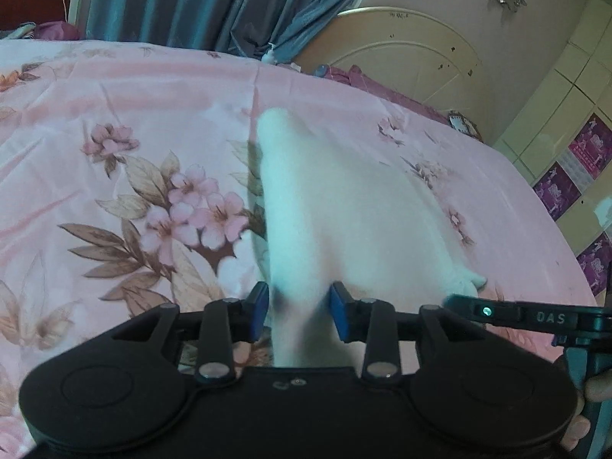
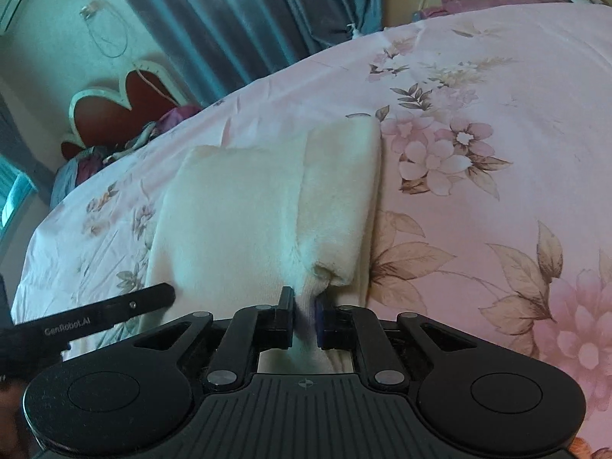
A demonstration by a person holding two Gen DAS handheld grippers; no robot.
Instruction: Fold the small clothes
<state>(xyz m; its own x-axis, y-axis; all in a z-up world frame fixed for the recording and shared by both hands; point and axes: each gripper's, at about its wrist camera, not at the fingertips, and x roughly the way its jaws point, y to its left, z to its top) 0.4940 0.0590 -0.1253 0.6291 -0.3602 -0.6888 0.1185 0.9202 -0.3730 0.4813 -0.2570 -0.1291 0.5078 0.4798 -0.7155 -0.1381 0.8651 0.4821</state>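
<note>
We hold the white fleece garment (image 2: 267, 206) on the bed (image 2: 478, 88): right gripper (image 2: 305, 317) pinches its near edge, left gripper (image 1: 298, 311) brackets a raised fold. Lift together, evenly.

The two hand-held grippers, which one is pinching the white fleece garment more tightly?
The right hand-held gripper: its fingers nearly meet on the white fleece garment. The left hand-held gripper holds a wider bunch.

Garment (image 2: 267, 206) lies on bedsheet (image 2: 478, 229), curtain (image 2: 229, 19) behind
</note>
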